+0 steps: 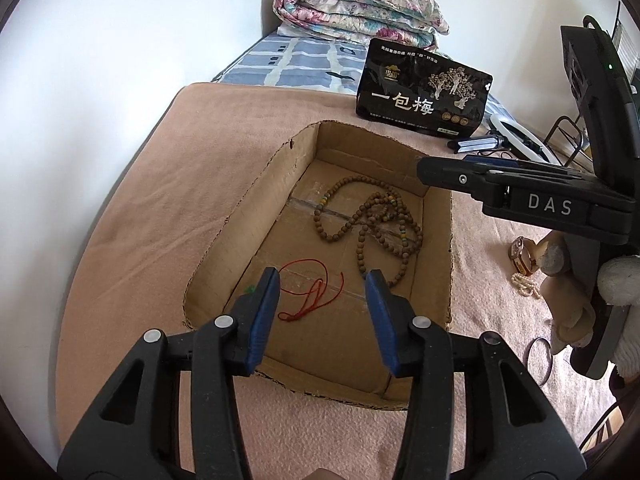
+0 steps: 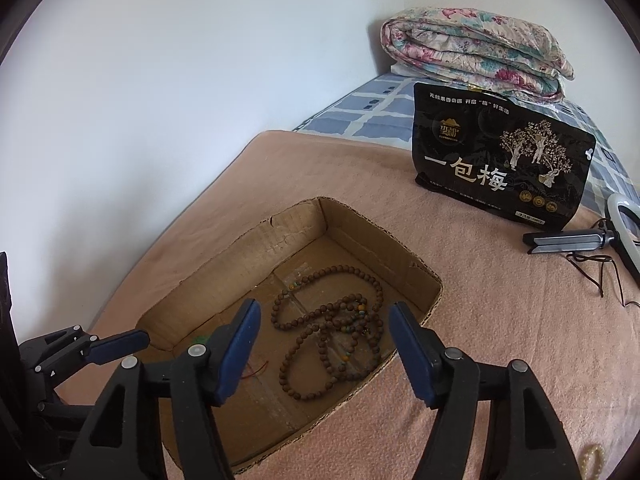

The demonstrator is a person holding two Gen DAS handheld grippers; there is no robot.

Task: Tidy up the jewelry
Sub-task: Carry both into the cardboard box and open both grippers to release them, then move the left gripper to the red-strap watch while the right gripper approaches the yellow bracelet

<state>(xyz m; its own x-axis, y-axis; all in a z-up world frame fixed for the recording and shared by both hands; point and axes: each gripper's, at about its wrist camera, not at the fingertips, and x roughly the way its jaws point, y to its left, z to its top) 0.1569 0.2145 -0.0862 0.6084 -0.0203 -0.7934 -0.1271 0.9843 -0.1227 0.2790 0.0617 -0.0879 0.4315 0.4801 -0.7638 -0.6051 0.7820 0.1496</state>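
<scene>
Box: one shallow cardboard box (image 1: 224,236) lay open-topped on the pink blanket (image 1: 132,208), near the wall side of the bed.
Bead strands: one long string of brown wooden beads (image 1: 374,220), coiled in several loops, lay on the box floor toward its far right corner; whether it was one strand or two could not be told.
Red cord: one thin red cord (image 1: 316,292) lay loose on the box floor, nearer the front edge, with a small green bead (image 1: 250,289) at its left end.
Left gripper (image 1: 322,292): blue-padded jaws stood apart above the box, the cord lying below and between them, untouched.
Right gripper (image 2: 324,328): jaws stood wide apart over the bead coil, nothing clasped; in the left view it reached in from the right over the far right box wall.
Loose jewelry outside the box: one pearl strand (image 1: 526,285), one gold-toned bangle (image 1: 522,258) and one dark ring (image 1: 538,358) lay on the blanket to the right of the box.
Pouch: one black printed pouch (image 2: 500,160) stood upright beyond the box.
Quilt: one folded floral quilt (image 2: 476,46) rested at the far end of the bed.
Lamp: one white ring light (image 2: 626,224) with a grey stand lay at the right, beside the pouch.
</scene>
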